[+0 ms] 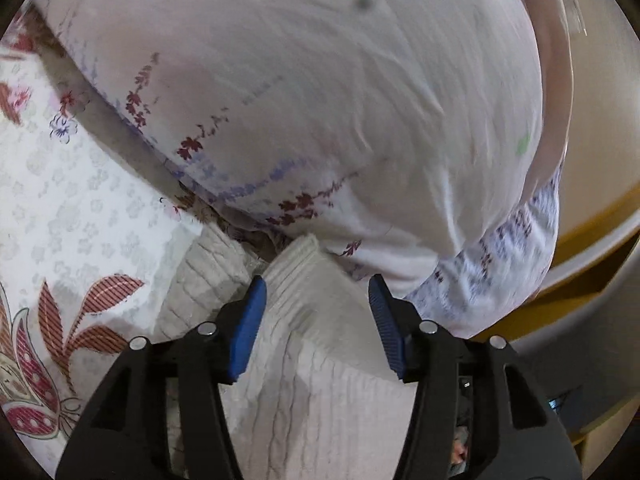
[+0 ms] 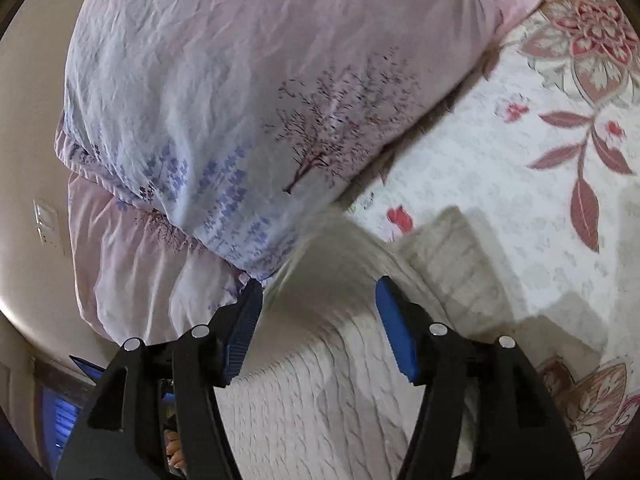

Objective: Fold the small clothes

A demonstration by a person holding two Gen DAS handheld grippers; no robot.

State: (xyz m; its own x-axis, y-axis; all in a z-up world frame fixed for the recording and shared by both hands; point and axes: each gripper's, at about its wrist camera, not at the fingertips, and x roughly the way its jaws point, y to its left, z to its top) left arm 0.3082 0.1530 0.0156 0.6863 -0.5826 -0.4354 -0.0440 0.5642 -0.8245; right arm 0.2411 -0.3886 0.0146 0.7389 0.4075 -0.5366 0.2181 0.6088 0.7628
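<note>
Left gripper [image 1: 316, 304]: jaws about half open, blue pads [image 1: 246, 328] clear of fabric, nothing held. White cable-knit garment [image 1: 312, 380] directly below and between the jaws, lying on the bed; a ribbed end of it reaches up to the pillow edge, a second ribbed piece [image 1: 208, 276] just left of it. Pillow [image 1: 320, 100] beyond, pale with purple and maroon sprigs, touching the knit's far edge. Floral bedspread [image 1: 80, 200] to the left.

Right gripper [image 2: 318, 312]: jaws likewise about half open, pads [image 2: 396, 328] not pressing on anything, nothing held. Same knit garment [image 2: 320, 400] under the jaws, flat on the bed, far edge blurred beside the pillow. Pillow [image 2: 240, 100] ahead and left, tree print, stacked on a second pink one [image 2: 132, 264]. Bedspread [image 2: 520, 200] to the right, red flower motifs.
</note>
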